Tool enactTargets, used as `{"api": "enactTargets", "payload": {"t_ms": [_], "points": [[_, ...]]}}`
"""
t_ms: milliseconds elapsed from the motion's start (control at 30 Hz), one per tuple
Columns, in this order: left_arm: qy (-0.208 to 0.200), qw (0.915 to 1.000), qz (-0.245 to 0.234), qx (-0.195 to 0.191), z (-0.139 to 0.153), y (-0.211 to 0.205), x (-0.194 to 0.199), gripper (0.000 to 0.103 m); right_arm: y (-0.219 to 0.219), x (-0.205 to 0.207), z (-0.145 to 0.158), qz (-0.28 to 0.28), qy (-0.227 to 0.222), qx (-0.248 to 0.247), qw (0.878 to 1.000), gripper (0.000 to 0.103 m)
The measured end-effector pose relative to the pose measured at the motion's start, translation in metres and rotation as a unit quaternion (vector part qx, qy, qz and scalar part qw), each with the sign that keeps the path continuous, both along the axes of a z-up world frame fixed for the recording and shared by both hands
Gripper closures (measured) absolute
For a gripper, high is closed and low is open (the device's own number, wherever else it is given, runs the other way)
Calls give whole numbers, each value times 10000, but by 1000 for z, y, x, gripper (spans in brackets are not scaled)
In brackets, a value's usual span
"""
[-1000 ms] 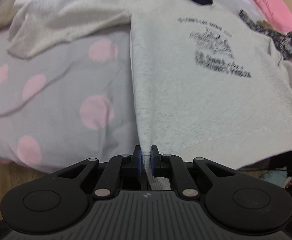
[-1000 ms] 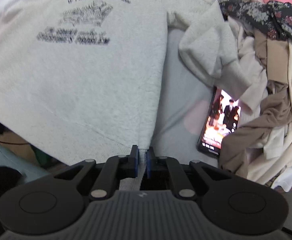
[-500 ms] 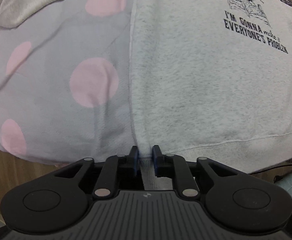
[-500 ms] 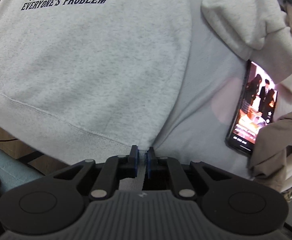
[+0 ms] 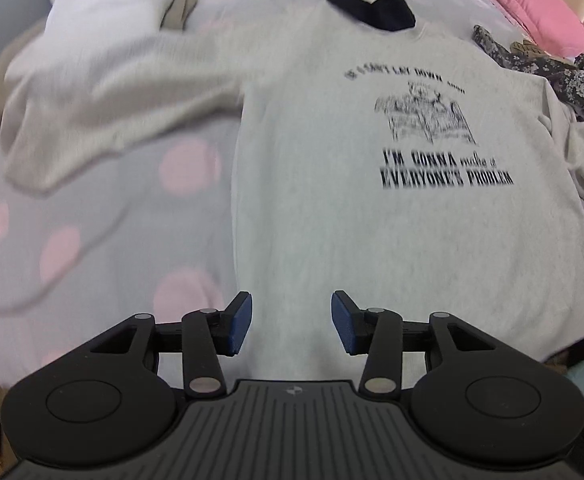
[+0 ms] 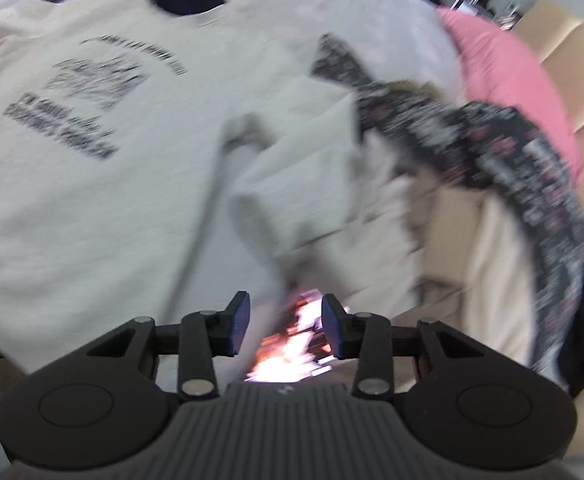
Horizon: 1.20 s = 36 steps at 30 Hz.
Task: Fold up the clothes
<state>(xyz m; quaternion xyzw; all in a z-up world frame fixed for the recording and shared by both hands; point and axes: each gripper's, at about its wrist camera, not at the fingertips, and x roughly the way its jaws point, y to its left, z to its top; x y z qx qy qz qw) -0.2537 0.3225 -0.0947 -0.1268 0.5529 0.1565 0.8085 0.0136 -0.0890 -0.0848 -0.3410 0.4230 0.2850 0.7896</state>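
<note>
From the left wrist, a grey bedspread (image 5: 103, 216) with pink dots carried the fleecy grey sweatshirt (image 5: 332, 208) spread flat, print up, and the left gripper (image 5: 290, 322) hung over its hem, released and empty. From the right wrist, blurred, the right gripper (image 6: 284, 320) was likewise spread wide above a lit phone (image 6: 287, 356), beside the sweatshirt's crumpled sleeve (image 6: 300, 184), a dark floral garment (image 6: 492, 140) and a pink pillow (image 6: 504, 80).

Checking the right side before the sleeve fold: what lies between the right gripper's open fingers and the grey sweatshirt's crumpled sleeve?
In the right wrist view, a lit phone screen lies between the right gripper and the sleeve.
</note>
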Motion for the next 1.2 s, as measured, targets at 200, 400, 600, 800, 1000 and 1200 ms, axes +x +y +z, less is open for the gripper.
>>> {"api": "enactTargets", "payload": {"t_ms": [200, 400, 600, 800, 1000, 1200], "points": [[-495, 9987, -124, -14, -2, 6, 35, 61, 1, 39, -22, 41, 56, -110, 9999, 59], [-533, 9984, 53, -192, -15, 11, 56, 61, -3, 64, -46, -258, 390, 99, 9989, 66], [-576, 9978, 284, -147, -16, 15, 68, 61, -4, 67, -27, -467, 534, 433, 9965, 94], [-941, 9950, 272, 205, -15, 8, 74, 56, -11, 81, 53, -972, -65, 720, 9926, 96], [-1221, 9921, 294, 20, -13, 6, 77, 53, -32, 123, 132, -1656, -767, 812, 9799, 97], [-1048, 9931, 467, -256, -20, 13, 82, 53, -76, 172, 141, -2601, -1002, 501, 9591, 98]]}}
